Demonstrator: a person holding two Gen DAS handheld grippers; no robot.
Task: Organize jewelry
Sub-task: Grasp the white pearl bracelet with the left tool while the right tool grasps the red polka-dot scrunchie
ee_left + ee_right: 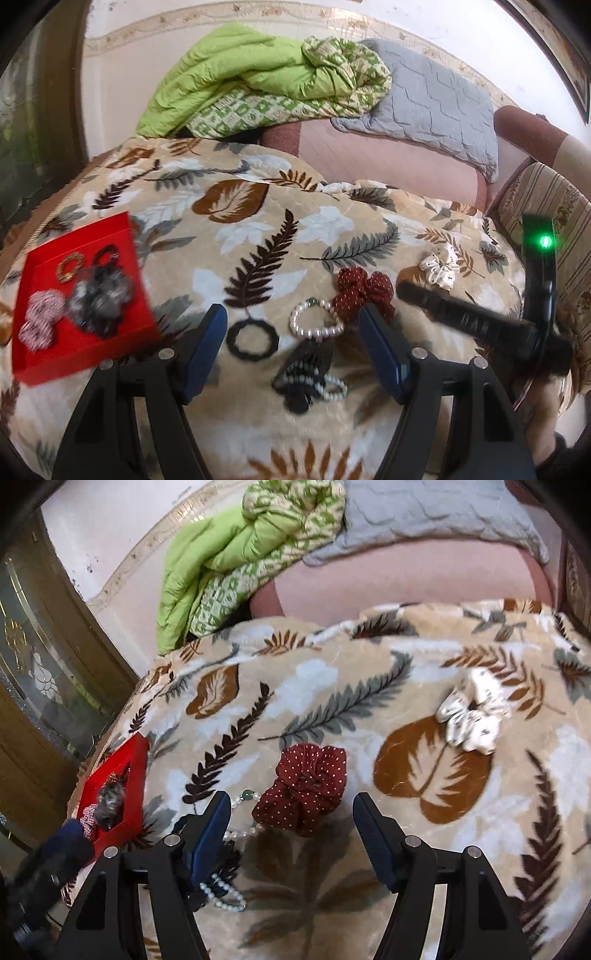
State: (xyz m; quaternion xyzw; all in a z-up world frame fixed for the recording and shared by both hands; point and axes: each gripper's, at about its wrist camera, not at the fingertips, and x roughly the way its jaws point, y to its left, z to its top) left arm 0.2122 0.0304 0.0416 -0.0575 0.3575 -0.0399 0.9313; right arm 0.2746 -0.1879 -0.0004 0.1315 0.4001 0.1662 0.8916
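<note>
1. Red tray [88, 354] at 9 o'clock in the left wrist view, sitting on the leaf-print blanket [258, 236]. It already holds a gold ring-shaped piece [70, 266], a grey-black scrunchie [99, 295] and a red-white checked one [38, 319].
2. Left gripper [291, 347]: jaws wide, holding nothing, hovering over the loose pile at 6 o'clock.
3. Between its fingers: black ring band [252, 339], pearl bracelet [317, 319], and a black-and-pearl beaded piece [314, 380] nearer the camera.
4. Handling, by my read: pearls are light, hard and slippery, and the strand will sag. Pinch across the strand, not on a single bead. The black band looks thin and flat on soft pile, so press in slightly to get under it.
5. Maroon dotted scrunchie [303, 790] at 12 o'clock of the right gripper [291, 830], whose jaws are wide and empty. Soft, light, compressible; grab the bunched middle.
6. White scrunchie [472, 720] at 2 o'clock in the right wrist view, well apart. Same soft grab.
</note>
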